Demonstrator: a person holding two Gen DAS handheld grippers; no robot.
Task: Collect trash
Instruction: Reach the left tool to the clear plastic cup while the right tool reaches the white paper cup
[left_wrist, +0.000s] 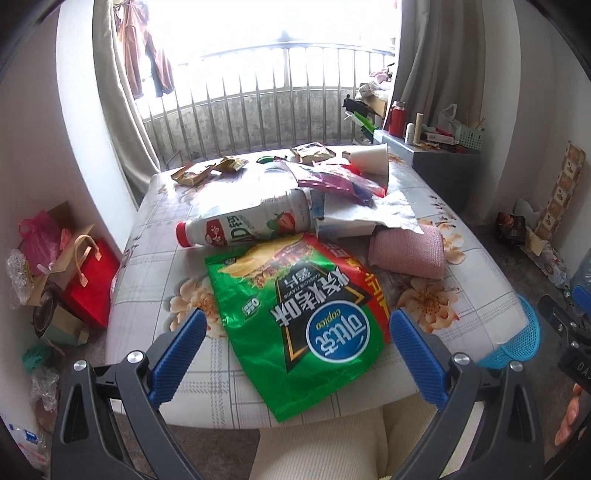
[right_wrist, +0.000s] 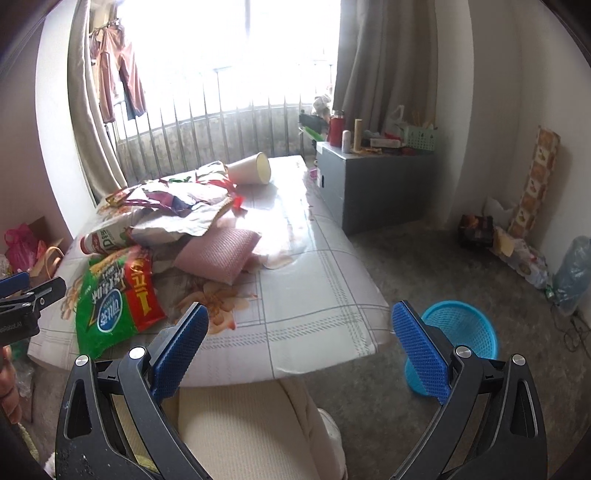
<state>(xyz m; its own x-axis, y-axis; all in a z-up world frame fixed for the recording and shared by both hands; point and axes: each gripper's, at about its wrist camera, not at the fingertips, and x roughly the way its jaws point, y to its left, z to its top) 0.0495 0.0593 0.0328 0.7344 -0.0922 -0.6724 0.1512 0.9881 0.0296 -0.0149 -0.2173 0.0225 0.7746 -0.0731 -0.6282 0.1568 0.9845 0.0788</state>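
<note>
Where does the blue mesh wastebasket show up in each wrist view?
Left wrist view: the blue wastebasket sits at the right edge, past the table's near right corner, partly cut off by the right gripper's body.
Right wrist view: the blue wastebasket stands on the floor at lower right, partly behind the right gripper's right finger.
Shared landmark: the green chip bag on the table's near edge.

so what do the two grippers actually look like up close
Both match: the left gripper and right gripper have black, triangular cut-out arms with silver round bolts, ending in fingers faced with blue, finely ribbed pads. No cables show. The left one, seen from the right camera, bears small white lettering.
</note>
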